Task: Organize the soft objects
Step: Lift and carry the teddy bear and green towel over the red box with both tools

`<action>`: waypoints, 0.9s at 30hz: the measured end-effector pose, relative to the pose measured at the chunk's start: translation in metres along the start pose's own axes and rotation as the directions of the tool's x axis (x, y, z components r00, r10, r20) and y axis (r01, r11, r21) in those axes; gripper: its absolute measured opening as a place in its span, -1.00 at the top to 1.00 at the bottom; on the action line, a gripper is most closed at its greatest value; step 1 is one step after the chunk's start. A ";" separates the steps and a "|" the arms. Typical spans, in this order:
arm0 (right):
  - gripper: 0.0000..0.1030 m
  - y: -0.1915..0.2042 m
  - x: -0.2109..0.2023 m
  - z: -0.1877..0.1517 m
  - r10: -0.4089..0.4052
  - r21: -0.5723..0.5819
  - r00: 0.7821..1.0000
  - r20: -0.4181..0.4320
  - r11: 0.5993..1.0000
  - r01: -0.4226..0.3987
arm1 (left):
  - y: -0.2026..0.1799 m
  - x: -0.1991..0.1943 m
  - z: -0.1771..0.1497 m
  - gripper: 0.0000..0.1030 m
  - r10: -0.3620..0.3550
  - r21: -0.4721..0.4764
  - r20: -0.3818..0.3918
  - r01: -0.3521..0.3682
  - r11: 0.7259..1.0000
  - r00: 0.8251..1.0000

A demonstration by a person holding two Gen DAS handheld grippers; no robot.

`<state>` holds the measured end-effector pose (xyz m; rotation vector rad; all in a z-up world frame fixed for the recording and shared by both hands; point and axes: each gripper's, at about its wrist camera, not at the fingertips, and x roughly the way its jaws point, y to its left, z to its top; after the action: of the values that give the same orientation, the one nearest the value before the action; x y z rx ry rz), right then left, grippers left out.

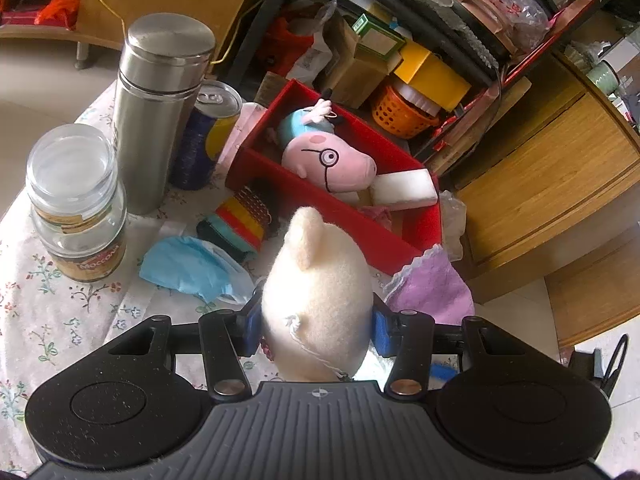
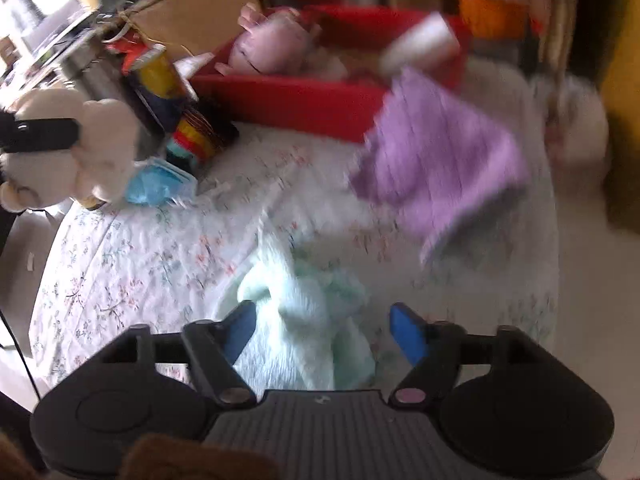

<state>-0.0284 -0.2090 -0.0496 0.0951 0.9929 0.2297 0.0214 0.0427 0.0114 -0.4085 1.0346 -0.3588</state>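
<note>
My left gripper [image 1: 316,328] is shut on a cream plush toy [image 1: 316,280], held above the floral tablecloth [image 1: 60,320] just short of the red box [image 1: 280,184]. The box holds a pink pig plush [image 1: 332,160] and a white foam block [image 1: 404,190]. A purple cloth [image 1: 432,288] lies by the box's near corner. In the blurred right wrist view, my right gripper [image 2: 324,330] stands open over a crumpled mint-green cloth [image 2: 304,300] that lies on the table between its fingers. The purple cloth [image 2: 440,152] and the cream plush [image 2: 80,148] show there too.
A steel flask [image 1: 160,112], a drink can [image 1: 208,136] and a glass jar [image 1: 76,200] stand left of the box. A blue face mask [image 1: 192,268] and a striped roll [image 1: 240,220] lie before them. Wooden cabinets [image 1: 540,184] and cluttered shelves stand beyond the table's edge.
</note>
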 end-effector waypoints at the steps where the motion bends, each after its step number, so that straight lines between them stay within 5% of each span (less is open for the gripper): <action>1: 0.11 0.007 0.003 0.006 -0.021 -0.031 1.000 0.016 0.999 0.022 | 0.000 0.001 0.000 0.00 0.000 0.001 -0.003 0.000 1.000 1.000; 4: 0.32 0.017 0.017 0.017 -0.029 -0.097 1.000 -0.004 0.995 0.029 | 0.000 0.004 -0.002 0.00 0.005 0.010 -0.014 -0.004 1.000 1.000; 6: 0.93 0.014 0.037 0.020 0.029 -0.047 0.996 -0.085 0.998 -0.033 | 0.001 0.007 -0.003 0.00 0.013 0.012 -0.021 -0.012 1.000 1.000; 10: 1.00 0.012 0.047 0.017 0.048 -0.029 0.993 -0.107 0.998 -0.052 | 0.007 0.006 -0.002 -0.01 0.013 0.002 -0.027 -0.013 1.000 1.000; 13: 1.00 -0.001 0.026 0.025 0.175 0.086 0.984 -0.038 0.982 -0.171 | 0.007 0.004 -0.001 -0.01 0.007 -0.002 -0.020 -0.007 1.000 1.000; 18: 1.00 -0.017 -0.031 0.039 0.387 0.198 0.911 0.145 0.890 -0.410 | 0.004 -0.004 0.001 -0.01 -0.015 0.002 0.003 0.015 1.000 1.000; 20: 1.00 -0.024 -0.046 0.043 0.471 0.225 0.859 0.202 0.831 -0.509 | 0.005 -0.005 0.002 -0.01 -0.020 -0.009 0.010 0.020 1.000 1.000; 21: 1.00 -0.031 -0.049 0.044 0.537 0.237 0.813 0.225 0.780 -0.580 | 0.006 -0.005 0.002 -0.01 -0.021 -0.016 0.011 0.021 1.000 1.000; 22: 1.00 -0.032 -0.051 0.045 0.553 0.238 0.802 0.226 0.767 -0.596 | 0.007 -0.004 0.003 -0.01 -0.020 -0.023 0.009 0.020 1.000 1.000; 24: 1.00 -0.028 -0.055 0.042 0.334 0.213 0.918 0.216 0.901 -0.378 | 0.008 -0.002 0.003 -0.01 -0.017 -0.034 0.005 0.018 0.999 1.000; 25: 1.00 -0.034 -0.054 0.039 0.346 0.239 0.911 0.225 0.886 -0.396 | 0.008 -0.001 0.003 -0.01 -0.016 -0.032 0.003 0.016 0.999 1.000; 27: 1.00 -0.048 -0.053 0.037 0.509 0.323 0.818 0.266 0.753 -0.573 | 0.006 -0.001 0.004 -0.01 -0.021 -0.029 0.009 0.021 0.999 1.000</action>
<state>-0.0183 -0.2671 0.0049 0.7737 0.8141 0.5503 0.0251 0.0490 0.0117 -0.4469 1.0289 -0.3606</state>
